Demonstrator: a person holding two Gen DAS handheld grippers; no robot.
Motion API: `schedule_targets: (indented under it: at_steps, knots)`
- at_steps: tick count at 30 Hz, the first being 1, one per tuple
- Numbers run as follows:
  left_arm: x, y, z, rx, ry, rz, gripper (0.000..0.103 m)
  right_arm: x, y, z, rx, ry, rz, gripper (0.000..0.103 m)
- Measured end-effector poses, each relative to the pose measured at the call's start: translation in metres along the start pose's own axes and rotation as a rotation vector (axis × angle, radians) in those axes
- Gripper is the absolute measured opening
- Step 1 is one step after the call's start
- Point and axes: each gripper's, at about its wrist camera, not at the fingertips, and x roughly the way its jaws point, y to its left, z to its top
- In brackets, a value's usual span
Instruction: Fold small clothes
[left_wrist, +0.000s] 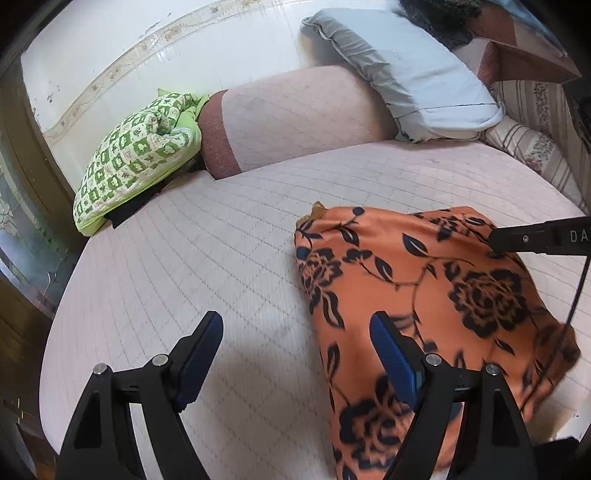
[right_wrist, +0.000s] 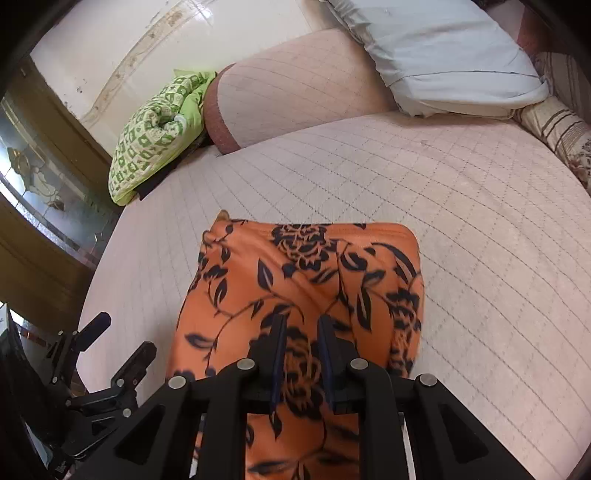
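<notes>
One orange floral garment (right_wrist: 295, 280) runs lengthwise away from you on the bed (right_wrist: 461, 206); your right hand-held gripper (right_wrist: 301, 332) pinches its near fabric, your left hand-held gripper (left_wrist: 295, 354) spread wide beside it.

Pink quilted mattress (left_wrist: 221, 240), pink bolster (left_wrist: 295, 118) along its far edge, green patterned quilt (left_wrist: 136, 155) (bunched) left of the bolster, grey pillow (left_wrist: 406, 70) leaning on its right end.
</notes>
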Motion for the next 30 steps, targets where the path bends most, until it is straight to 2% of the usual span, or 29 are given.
schedule_targets:
  at_steps: [10,19,24,30]
  knots:
    - [0.071,-0.006,0.041,0.058,0.063,0.076,0.082,0.050,-0.022,0.025,0.091,0.055,-0.011,0.020]
    - [0.129,-0.021,0.048,0.106,0.182,0.092,0.083,0.083,-0.040,0.029,0.143,0.090,0.032,0.020]
    - [0.122,-0.024,0.051,0.119,0.204,0.109,0.084,0.087,-0.045,0.033,0.185,0.089,0.053,0.020]
    - [0.071,-0.011,0.043,0.077,0.155,0.106,0.084,0.038,-0.036,0.017,0.139,0.017,0.079,0.020]
